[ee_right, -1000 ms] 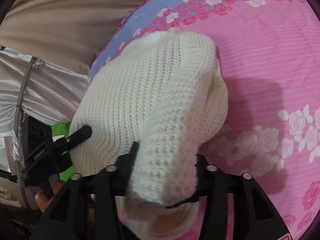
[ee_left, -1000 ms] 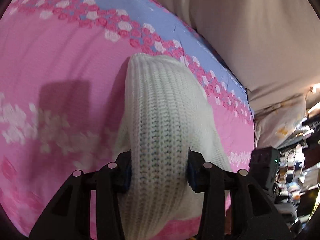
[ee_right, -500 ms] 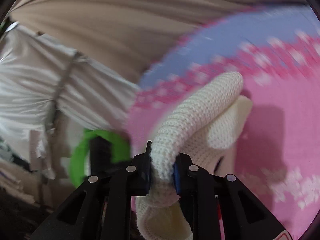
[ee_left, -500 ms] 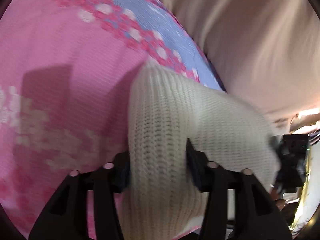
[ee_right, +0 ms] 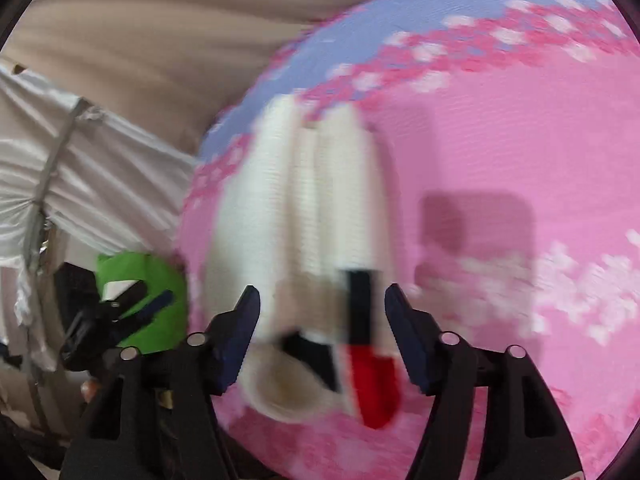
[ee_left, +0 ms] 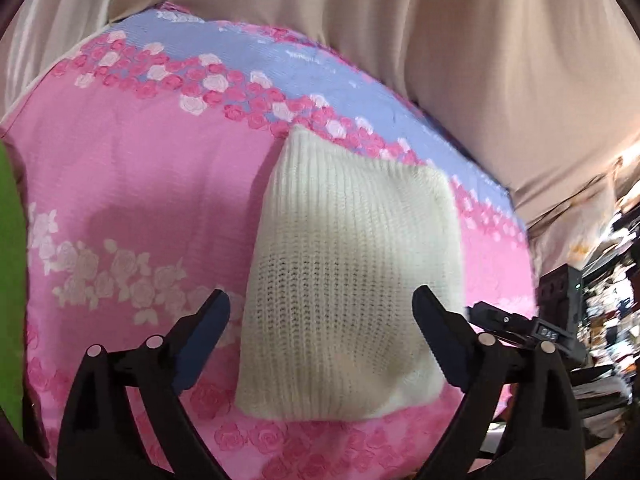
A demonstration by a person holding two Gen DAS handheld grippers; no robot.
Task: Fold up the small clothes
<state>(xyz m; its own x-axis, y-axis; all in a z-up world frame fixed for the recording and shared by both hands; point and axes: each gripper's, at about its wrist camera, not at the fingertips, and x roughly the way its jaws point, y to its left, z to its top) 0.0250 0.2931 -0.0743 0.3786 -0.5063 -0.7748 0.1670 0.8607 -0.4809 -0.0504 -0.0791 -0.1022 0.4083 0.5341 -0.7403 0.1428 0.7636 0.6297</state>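
Note:
A small cream knitted garment [ee_left: 352, 264] lies folded flat on the pink flowered bedspread [ee_left: 132, 184]. My left gripper [ee_left: 322, 308] is open, its fingers on either side of the garment's near part, holding nothing. In the right wrist view the same garment [ee_right: 304, 216] is blurred, lying in folds with a black and red patch at its near end. My right gripper [ee_right: 322, 304] is open just above that near end. The right gripper also shows at the garment's right edge in the left wrist view [ee_left: 516, 324].
A beige curtain [ee_left: 440, 40] hangs behind the bed. The bedspread has a lilac band [ee_left: 280, 56] along its far edge. A green object [ee_right: 148, 304] and silvery white fabric [ee_right: 80, 160] are left of the bed. Cluttered shelves [ee_left: 608, 280] stand at the right.
Both grippers were shut on the garment and held it up. Both have opened and let it go, and it now lies flat on the bedspread.

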